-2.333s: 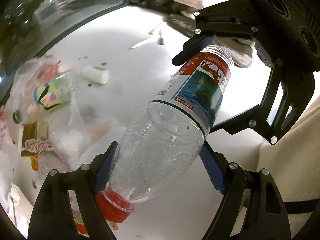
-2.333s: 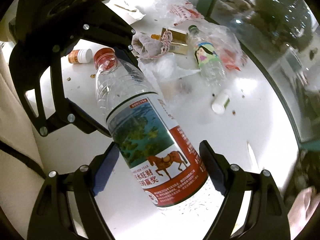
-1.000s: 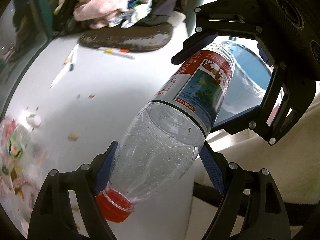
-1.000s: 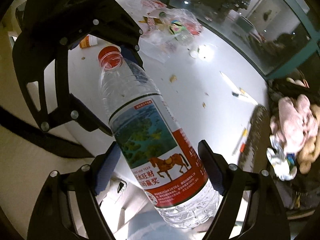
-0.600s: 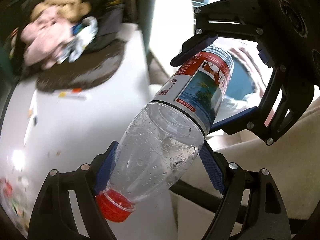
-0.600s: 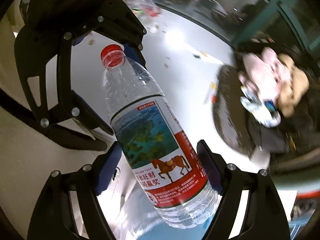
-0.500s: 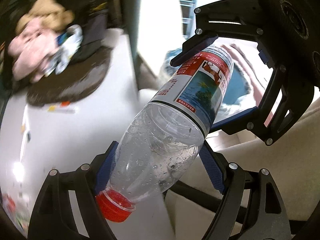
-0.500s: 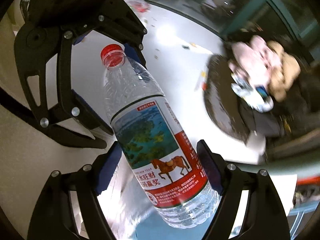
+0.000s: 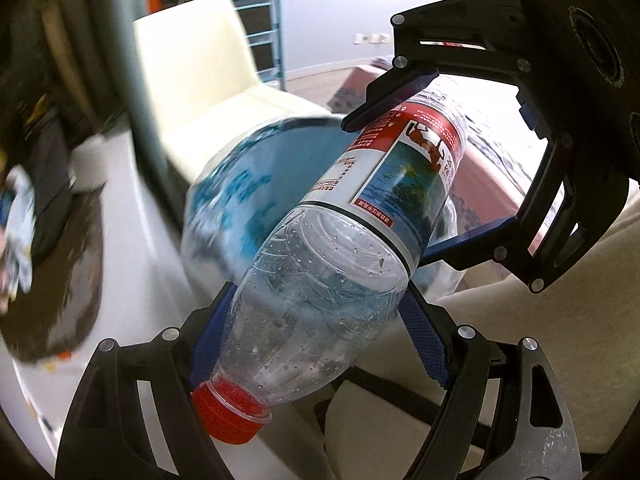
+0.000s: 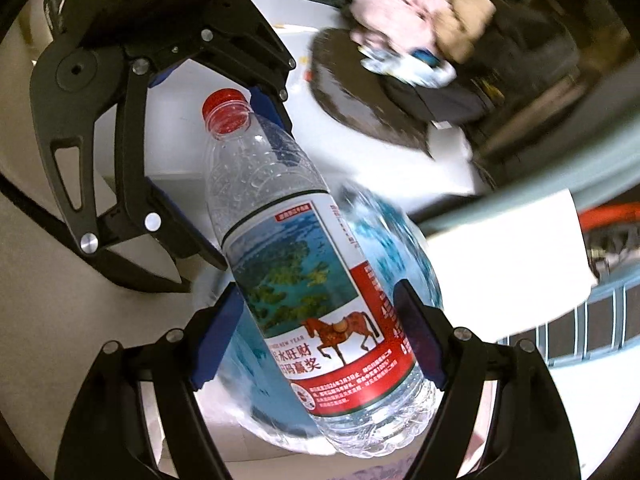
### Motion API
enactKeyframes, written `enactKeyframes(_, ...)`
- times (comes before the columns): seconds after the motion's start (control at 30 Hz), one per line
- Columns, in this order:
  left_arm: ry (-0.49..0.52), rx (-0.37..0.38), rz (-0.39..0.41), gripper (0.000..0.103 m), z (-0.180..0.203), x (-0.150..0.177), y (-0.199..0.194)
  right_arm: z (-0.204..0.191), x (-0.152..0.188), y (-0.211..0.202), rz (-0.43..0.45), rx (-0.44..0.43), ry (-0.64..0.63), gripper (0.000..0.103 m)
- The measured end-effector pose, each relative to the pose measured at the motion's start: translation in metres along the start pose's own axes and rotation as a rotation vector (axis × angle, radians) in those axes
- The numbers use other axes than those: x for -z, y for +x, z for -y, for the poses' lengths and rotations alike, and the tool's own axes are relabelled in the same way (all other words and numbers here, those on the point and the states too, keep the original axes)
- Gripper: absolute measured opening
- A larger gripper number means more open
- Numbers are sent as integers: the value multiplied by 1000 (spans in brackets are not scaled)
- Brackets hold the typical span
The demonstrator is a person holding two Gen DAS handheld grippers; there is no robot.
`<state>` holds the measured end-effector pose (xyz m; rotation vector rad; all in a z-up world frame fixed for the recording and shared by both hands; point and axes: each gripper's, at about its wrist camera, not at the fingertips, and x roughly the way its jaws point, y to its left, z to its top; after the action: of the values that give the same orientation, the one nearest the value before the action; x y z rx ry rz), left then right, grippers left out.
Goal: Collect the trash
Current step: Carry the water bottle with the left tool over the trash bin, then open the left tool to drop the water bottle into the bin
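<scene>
A clear plastic water bottle with a red cap and a red, white and blue horse label is held between both grippers. My left gripper is shut on its neck end. My right gripper is shut on its labelled base end. The right gripper also shows in the left wrist view, and the left gripper shows in the right wrist view. Below and behind the bottle is a blurred bin lined with a blue bag, which also shows in the right wrist view.
The white table edge lies left, with a dark mat and a pile of soft toys and clothes on it. A cream chair stands behind the bin. Cream upholstery is at the lower right.
Both grippers have swung with the bottle away from the littered table, past its edge, to over the blue-lined bin. The grip on the bottle is unchanged.
</scene>
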<state>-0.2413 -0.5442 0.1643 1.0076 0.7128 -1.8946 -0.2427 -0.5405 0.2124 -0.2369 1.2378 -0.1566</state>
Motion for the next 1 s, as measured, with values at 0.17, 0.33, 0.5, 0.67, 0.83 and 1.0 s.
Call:
enactKeyframes(0.17,56,23,-16,78,5,-28,21,21,18,4,-16,16,65,74)
enactKeyframes(0.33,69,41,-31,78,8,-42,35,35,24,12,-24,14,86,74)
enactKeyframes(0.5,90,-12,-78,84,8,-49,49,35,32,16,-23,51,65,74)
enactKeyframes(0.67,103,-42,-105,88,9,-46,52,43,34,23,-19,117,57,74)
enactKeyframes(0.83,68,-56,-82,91,2,-42,42,53,34,25,-30,129,98,74)
enactKeyframes(1.0,23,-56,-65,91,-6,-36,30,50,28,22,-19,110,106,74)
